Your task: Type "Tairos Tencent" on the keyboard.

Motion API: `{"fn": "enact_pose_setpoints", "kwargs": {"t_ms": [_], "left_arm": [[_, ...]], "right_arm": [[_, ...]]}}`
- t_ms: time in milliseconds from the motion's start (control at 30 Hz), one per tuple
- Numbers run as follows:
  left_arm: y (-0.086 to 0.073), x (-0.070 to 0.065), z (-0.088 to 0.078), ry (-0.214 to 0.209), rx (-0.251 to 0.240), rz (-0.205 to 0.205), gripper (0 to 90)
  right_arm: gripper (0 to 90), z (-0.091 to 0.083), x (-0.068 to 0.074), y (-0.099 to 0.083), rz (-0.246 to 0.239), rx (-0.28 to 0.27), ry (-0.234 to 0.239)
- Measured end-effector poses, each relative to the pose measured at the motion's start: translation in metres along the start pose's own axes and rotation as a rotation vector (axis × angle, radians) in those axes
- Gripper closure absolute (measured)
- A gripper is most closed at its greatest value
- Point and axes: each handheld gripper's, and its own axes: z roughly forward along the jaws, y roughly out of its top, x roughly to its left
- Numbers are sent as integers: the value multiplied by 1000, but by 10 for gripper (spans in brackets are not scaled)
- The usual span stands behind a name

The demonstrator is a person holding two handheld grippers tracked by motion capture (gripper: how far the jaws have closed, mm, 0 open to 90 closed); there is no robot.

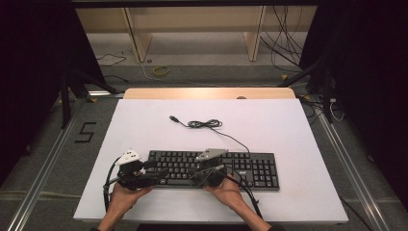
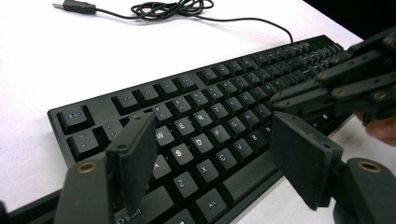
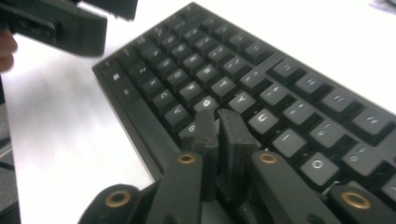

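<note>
Keyboard (image 1: 211, 169) lengthwise across table (image 1: 144, 120).

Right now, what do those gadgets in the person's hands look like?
Each hand-held gripper, left and right, is black with two flat jaws, brass-coloured pivot rings, a grey three-cornered plate on top and a trailing black cable. The forearms are bare.

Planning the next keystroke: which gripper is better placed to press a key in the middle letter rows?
Probably the right gripper: its nearly shut fingers form a narrow tip right at the H key on the keyboard. The left gripper hovers open over the left end.
</note>
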Motion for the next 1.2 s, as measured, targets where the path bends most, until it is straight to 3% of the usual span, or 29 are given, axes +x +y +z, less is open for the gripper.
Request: {"fn": "enact_pose_setpoints", "kwargs": {"t_ms": [300, 533, 900, 1200], "left_arm": [[1, -2, 2, -7, 5, 10, 332], [1, -5, 4, -17, 11, 22, 372], [2, -9, 9, -42, 32, 44, 501], [3, -13, 13, -55, 59, 62, 637]], "right_arm": [[755, -13, -6, -1, 28, -39, 16], [582, -23, -10, -3, 47, -60, 28], [452, -34, -11, -6, 48, -92, 34], [403, -40, -11, -9, 44, -111, 26]]}}
